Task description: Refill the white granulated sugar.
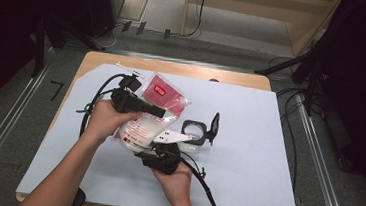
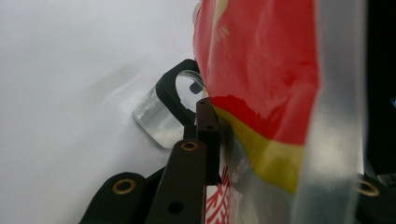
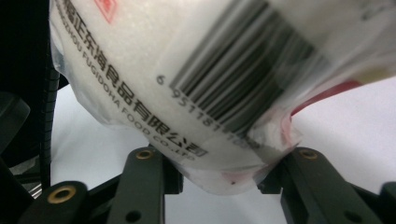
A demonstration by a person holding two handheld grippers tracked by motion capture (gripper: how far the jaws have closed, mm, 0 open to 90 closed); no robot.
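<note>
Looking down from the high view, a plastic bag of white granules (image 1: 145, 122), red at its far end, is seen held just above the pale sheet (image 1: 247, 154) covering the table. The left gripper (image 1: 157, 112) lies across the bag's middle, while the right gripper (image 1: 164, 149) is brought up against the bag's near bottom corner. Just beside the bag, on its right, a clear square jar (image 1: 194, 132) is stood with its black hinged lid (image 1: 214, 128) thrown back, presumably so that the bag's contents can be poured in.

From the left gripper view, the bag (image 2: 266, 88) is seen pinched between jaws drawn almost fully together, its red and yellow film bulging past them. The open jar (image 2: 163, 112) sits beyond the bag, the grip seemingly chosen to steady the bag over it.

From the right gripper view, the bag's lower corner (image 3: 224, 154), below the printed barcode, is seen lying between jaws that stand apart; the pads seem to flank the corner rather than squeeze it, perhaps ready to take or tip it.
</note>
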